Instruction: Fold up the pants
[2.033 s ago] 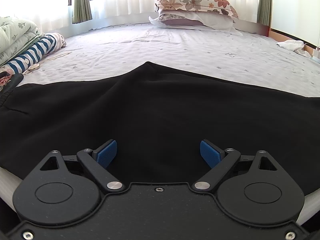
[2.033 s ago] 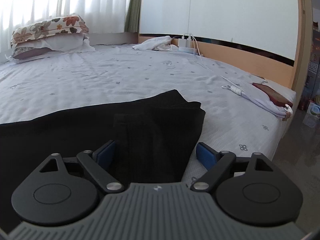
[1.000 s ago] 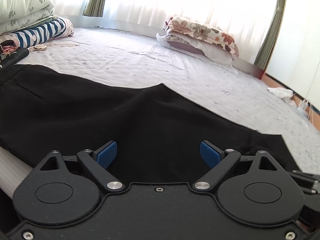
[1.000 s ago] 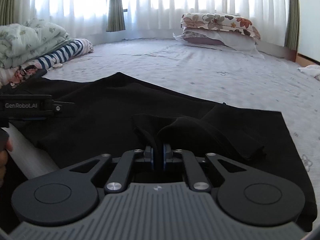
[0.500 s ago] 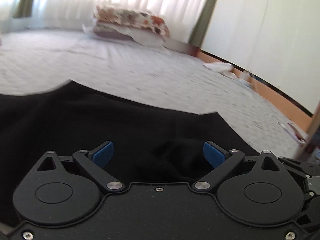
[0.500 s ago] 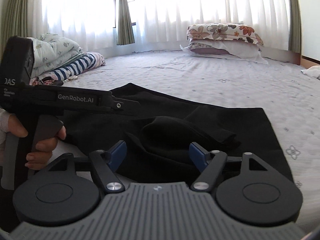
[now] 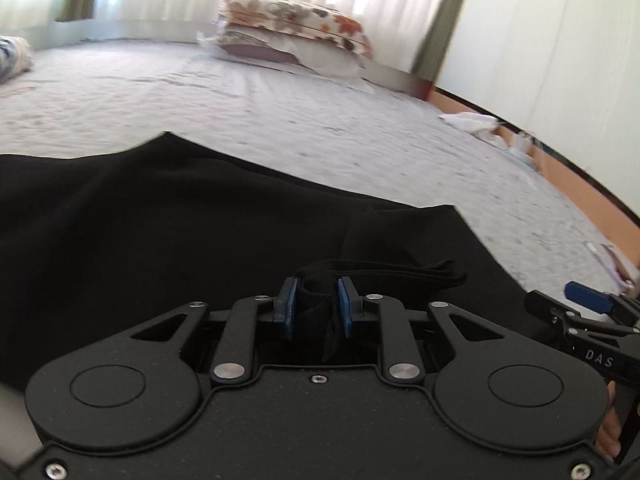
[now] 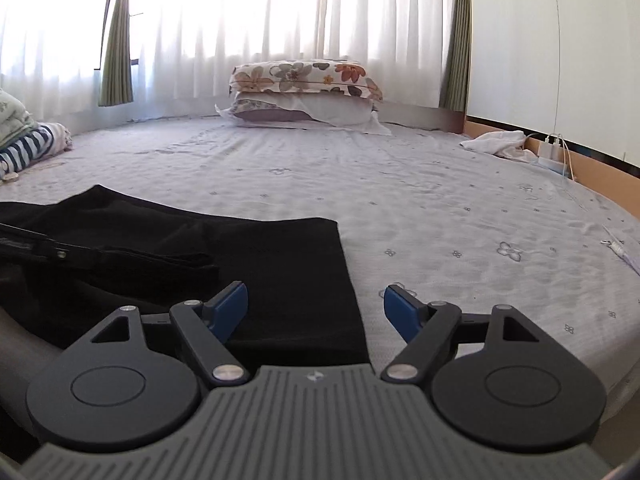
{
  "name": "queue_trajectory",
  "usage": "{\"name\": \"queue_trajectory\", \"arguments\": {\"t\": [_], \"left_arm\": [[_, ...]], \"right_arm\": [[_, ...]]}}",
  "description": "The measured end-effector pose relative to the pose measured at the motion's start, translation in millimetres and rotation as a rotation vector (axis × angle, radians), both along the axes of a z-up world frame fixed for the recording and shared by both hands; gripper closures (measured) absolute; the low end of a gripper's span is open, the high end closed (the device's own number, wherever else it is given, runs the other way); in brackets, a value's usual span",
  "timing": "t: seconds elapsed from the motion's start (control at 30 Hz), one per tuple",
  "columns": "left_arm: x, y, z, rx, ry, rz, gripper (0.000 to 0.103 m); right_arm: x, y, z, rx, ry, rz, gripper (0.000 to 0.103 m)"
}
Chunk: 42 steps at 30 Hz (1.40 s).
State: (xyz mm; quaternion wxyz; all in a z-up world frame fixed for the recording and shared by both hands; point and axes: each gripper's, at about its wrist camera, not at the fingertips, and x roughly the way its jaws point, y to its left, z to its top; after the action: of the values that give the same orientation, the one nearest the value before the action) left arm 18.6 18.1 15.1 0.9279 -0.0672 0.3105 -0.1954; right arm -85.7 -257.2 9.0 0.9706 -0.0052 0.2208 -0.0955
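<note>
Now we have swapped grips. A second ago our right hand-held gripper [image 8: 314, 306] was pinched on the bunched fold of the pants [image 7: 160, 232] while the left stood wide; half a second ago both were wide. At this moment our left hand-held gripper [image 7: 314, 308] is clamped narrow on that same raised bunch of black cloth, which fills the gap between its blue pads [image 7: 287, 308]. Our right one stands wide and holds nothing, hovering over the near right corner of the pants, with one pad above the cloth and the other above the bed [image 8: 440, 220].

The pants lie spread flat on the bed close to its near edge, running off to our left, with a small doubled-over ridge in the cloth [image 8: 168, 258] where the left gripper holds. The pillows [image 8: 304, 92] sit well apart at the far side.

We judge this a hand-over: the left now owns the leg end, so the right is free to take a second hold near the hem. With both ends held, we can likely carry the leg across toward the waist. The fold itself is not yet made.
</note>
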Motion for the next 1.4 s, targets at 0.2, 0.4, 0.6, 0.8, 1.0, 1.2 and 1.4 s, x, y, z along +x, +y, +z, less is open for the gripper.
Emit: {"name": "queue_trajectory", "arguments": {"t": [0.2,0.4,0.6,0.8,1.0,1.2,1.4], "left_arm": [[-7,25,4,0.095,-0.040,0.213,0.073],[15,36,12,0.180,-0.065,0.314,0.079],[12,30,32,0.088,-0.110,0.088,0.051],[8,-40,19,0.260,-0.146,-0.202,0.021],[45,-73,-7,0.338,-0.087,-0.173,0.069],[77,-23,22,0.169,-0.081,0.019,0.092],[114,19,31,0.105,-0.040,0.128,0.093]], "right_arm": [[7,11,-14,-0.069,0.028,0.001,0.017],[-20,20,-12,-0.063,-0.011,0.102,0.012],[-36,24,-15,-0.086,0.033,0.137,0.009],[-33,18,-20,-0.056,0.049,0.080,0.009],[-30,21,-22,-0.100,0.053,0.089,0.009],[-32,21,-24,-0.111,0.052,0.095,0.009],[-33,23,-24,-0.093,0.047,0.132,0.009]]}}
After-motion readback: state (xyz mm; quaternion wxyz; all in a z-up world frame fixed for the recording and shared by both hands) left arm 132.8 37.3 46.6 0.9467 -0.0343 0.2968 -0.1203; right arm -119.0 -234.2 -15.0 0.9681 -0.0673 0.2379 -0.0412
